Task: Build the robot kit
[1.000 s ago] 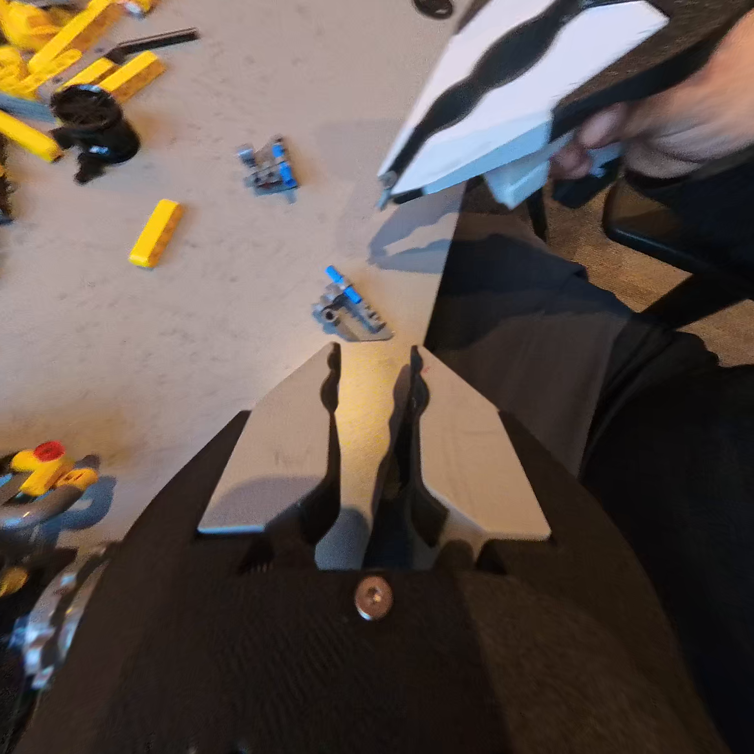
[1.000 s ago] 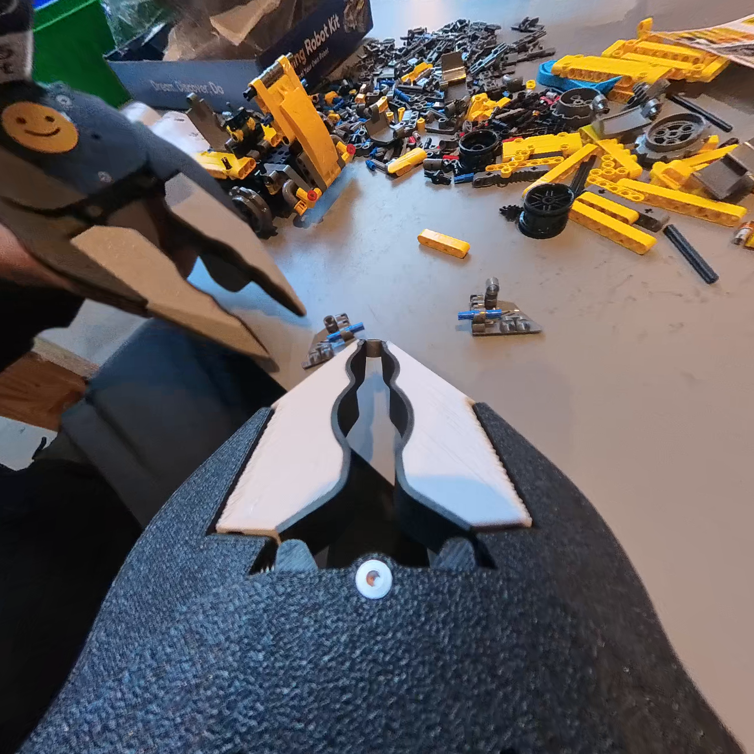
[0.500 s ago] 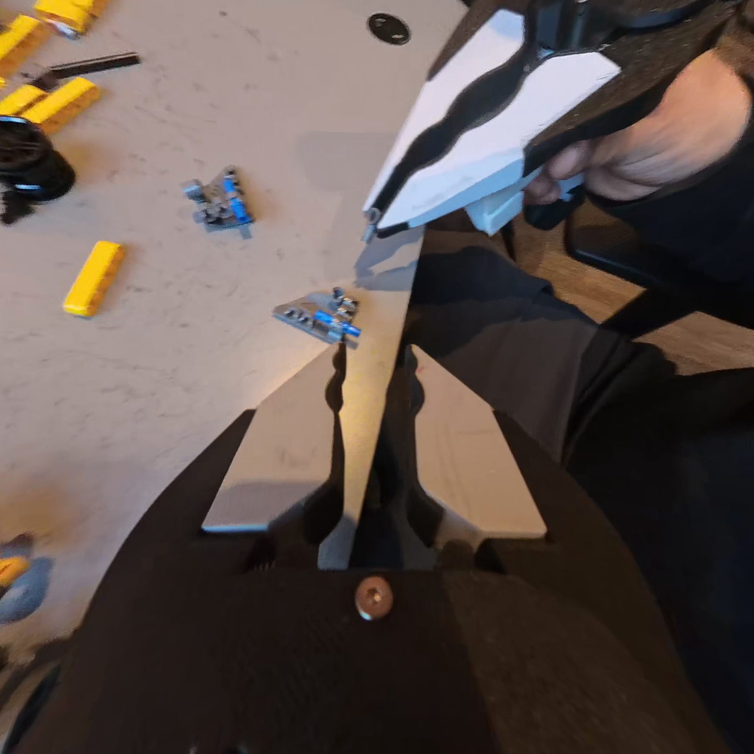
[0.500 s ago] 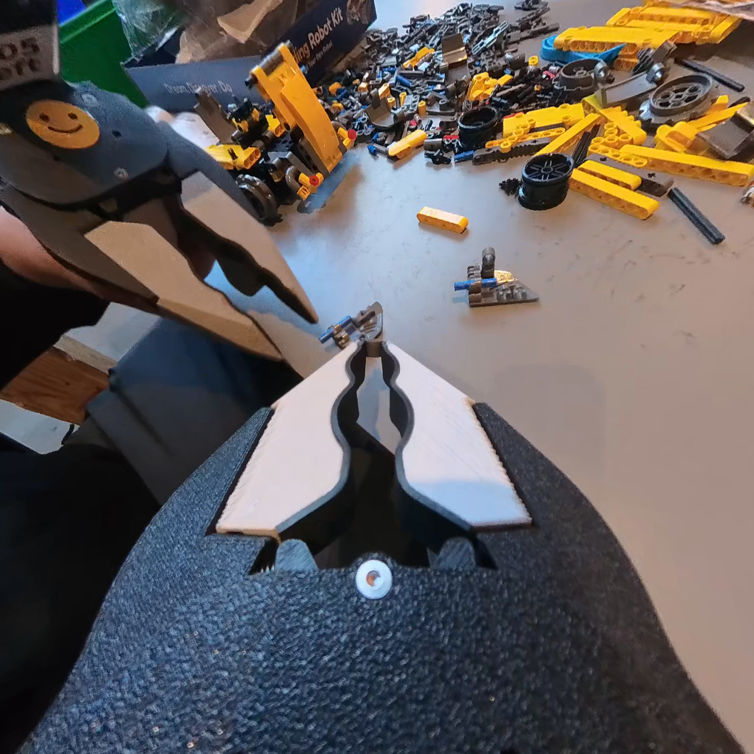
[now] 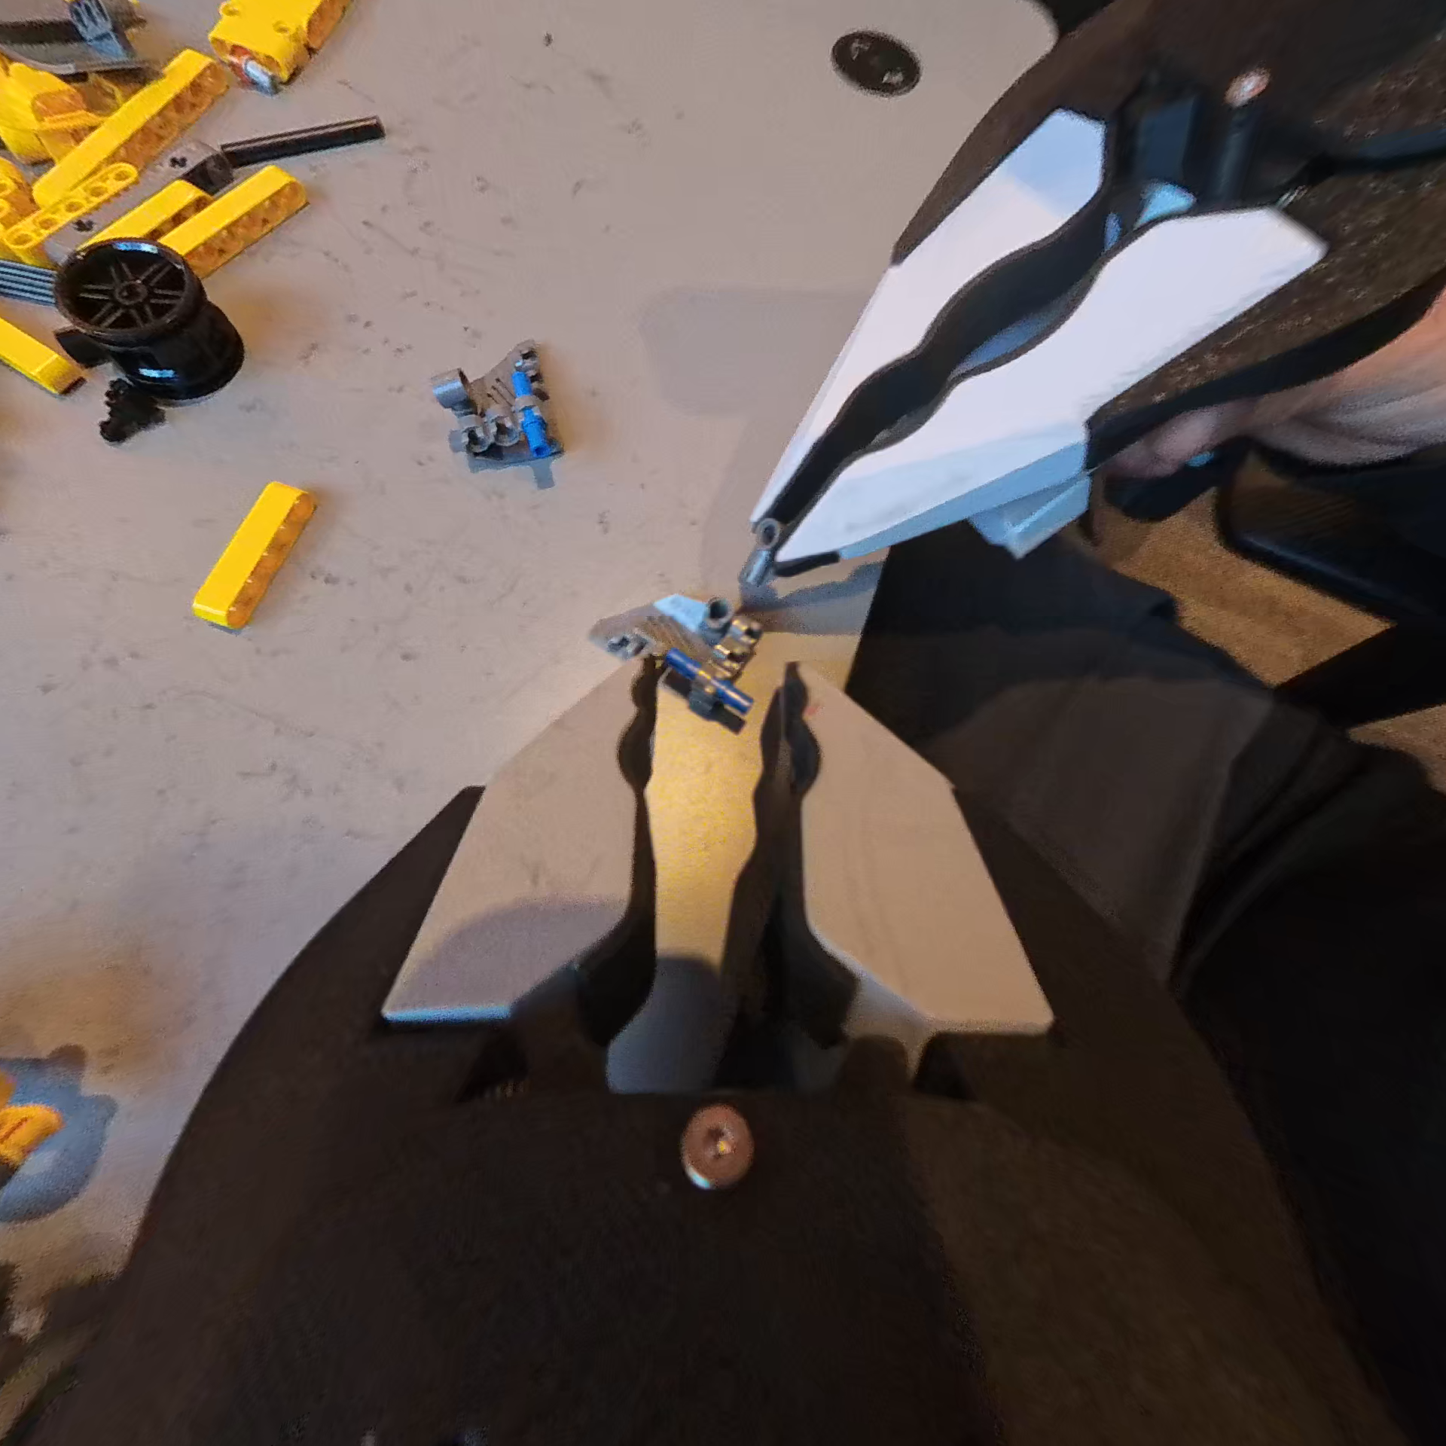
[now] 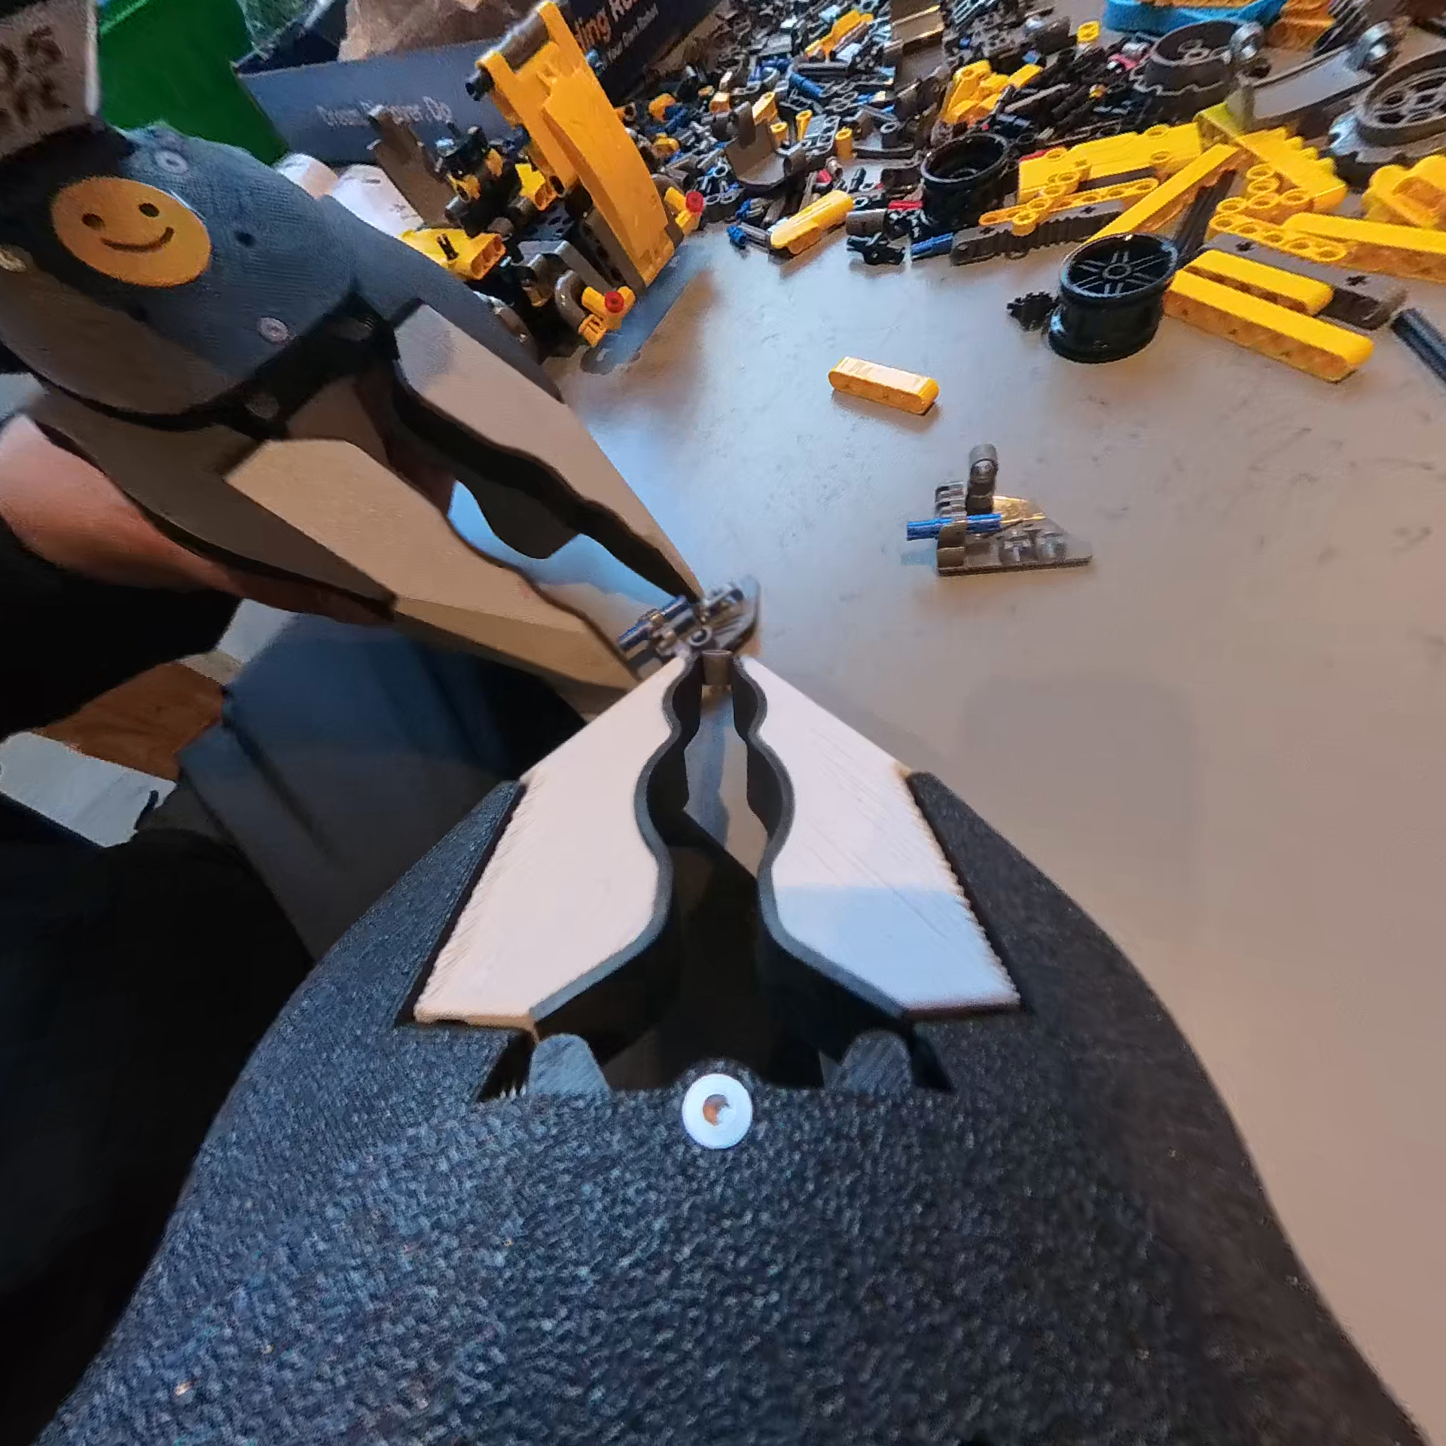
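Note:
A small grey plate assembly with a blue pin lies on the grey table close to its near edge. My left gripper is open, its fingertips on either side of the assembly's blue pin end. My right gripper is shut on a small grey connector piece and holds it just above the assembly. In the left wrist view the right gripper comes in from the upper right with the connector at its tips. In the right wrist view the left gripper straddles the assembly.
A second grey assembly with a blue pin lies farther in. A loose yellow beam, a black wheel, a part-built yellow vehicle and a pile of parts lie beyond. The table edge borders a person's lap. The grippers are tip to tip, or close to it. The black wheel is about equally far from each gripper, around 15 cm. It is also in sight in the left wrist view.
My left gripper has moved up to the near assembly and now straddles it, still open. My right gripper has brought its small connector down close to the same assembly.

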The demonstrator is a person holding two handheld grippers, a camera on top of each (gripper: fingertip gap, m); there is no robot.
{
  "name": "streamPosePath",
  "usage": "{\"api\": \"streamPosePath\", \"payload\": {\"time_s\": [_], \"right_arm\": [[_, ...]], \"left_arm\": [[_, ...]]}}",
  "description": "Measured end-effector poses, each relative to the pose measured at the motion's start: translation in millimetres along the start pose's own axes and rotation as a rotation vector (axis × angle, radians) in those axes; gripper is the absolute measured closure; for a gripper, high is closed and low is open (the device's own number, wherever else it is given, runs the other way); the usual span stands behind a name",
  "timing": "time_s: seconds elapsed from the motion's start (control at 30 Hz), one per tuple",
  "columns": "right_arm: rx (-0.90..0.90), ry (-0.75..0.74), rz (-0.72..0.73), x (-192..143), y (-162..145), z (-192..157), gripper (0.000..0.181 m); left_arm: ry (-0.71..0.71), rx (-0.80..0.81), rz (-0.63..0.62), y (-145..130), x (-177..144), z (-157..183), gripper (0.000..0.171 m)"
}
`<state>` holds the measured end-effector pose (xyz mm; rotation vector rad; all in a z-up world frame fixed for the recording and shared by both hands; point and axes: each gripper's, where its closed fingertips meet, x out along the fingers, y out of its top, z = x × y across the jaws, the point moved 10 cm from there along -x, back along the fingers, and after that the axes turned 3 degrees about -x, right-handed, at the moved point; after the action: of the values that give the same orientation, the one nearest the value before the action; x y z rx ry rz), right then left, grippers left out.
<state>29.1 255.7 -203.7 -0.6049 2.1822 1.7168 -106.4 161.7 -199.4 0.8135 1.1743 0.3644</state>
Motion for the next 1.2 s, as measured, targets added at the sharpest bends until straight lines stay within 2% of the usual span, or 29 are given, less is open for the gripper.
{"api": "streamPosePath", "payload": {"time_s": [0.1, 0.47, 0.57, 1.0, 1.2], "right_arm": [[0.059, 0.047, 0.016, 2, -2, 3, 0.174], [0.026, 0.014, 0.008, 3, -5, 4, 0.174], [0.010, 0.012, 0.006, 4, -4, 2, 0.174], [-0.027, -0.002, -0.005, 3, 0, -3, 0.174], [-0.037, -0.010, -0.034, 3, 2, -3, 0.174]], "left_arm": [[0.052, 0.070, -0.013, -2, 3, -5, 0.157], [-0.012, 0.061, 0.004, 2, -2, 0, 0.137], [0.034, 0.093, -0.008, -1, 6, 1, 0.138], [0.062, 0.160, -0.009, 1, 8, 3, 0.146], [0.116, 0.260, -0.008, 2, 9, 8, 0.148]]}}
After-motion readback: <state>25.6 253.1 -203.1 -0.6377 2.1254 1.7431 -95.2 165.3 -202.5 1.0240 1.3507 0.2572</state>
